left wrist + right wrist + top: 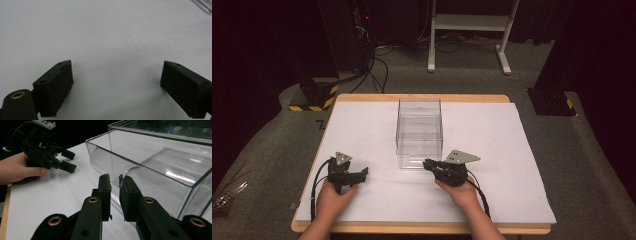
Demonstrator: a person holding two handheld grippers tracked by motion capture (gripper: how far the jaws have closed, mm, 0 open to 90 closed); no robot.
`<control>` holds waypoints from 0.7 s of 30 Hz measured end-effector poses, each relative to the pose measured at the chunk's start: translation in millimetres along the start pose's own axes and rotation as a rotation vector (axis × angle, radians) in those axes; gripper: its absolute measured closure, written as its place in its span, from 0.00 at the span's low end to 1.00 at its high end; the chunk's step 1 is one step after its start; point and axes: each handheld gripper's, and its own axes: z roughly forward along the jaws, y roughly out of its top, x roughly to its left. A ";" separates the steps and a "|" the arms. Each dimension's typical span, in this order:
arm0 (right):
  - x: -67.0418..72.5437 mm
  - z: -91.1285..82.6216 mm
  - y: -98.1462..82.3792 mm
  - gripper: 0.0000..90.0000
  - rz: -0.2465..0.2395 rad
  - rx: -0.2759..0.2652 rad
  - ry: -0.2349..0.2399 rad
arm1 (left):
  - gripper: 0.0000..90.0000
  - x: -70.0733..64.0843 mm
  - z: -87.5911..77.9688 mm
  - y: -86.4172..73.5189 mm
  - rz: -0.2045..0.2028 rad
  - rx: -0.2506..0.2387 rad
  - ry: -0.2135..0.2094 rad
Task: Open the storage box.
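Clear plastic box (pixel 419 132) sits mid-table on the white table sheet (pixel 362 125), long axis running away from the person, open scooped front facing them. Right gripper (pixel 115 181) is at that near front edge: jaws nearly together with the thin lip of the front wall (pixel 120 178) between them. Looks clamped on the lip, but I can't confirm real contact on both sides. Left gripper (pixel 116 75) rests off to the box's left, well apart from it, jaws wide apart over bare sheet, holding nothing. Right hand (pixel 460 192) is clearly the nearer one. My guess: any pull or slide of the box goes along its long axis, toward the person.
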 end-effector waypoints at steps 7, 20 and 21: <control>9.5 -7.2 -4.9 0.89 -0.005 -0.001 0.014 | 0.13 0.1 0.0 0.0 0.000 0.000 0.000; 24.2 -21.0 -12.0 0.90 -0.023 0.014 0.044 | 0.13 0.0 0.0 0.0 0.000 0.000 0.000; 24.2 -21.0 -12.0 0.90 -0.023 0.014 0.044 | 0.13 0.0 0.0 0.0 0.000 0.000 0.000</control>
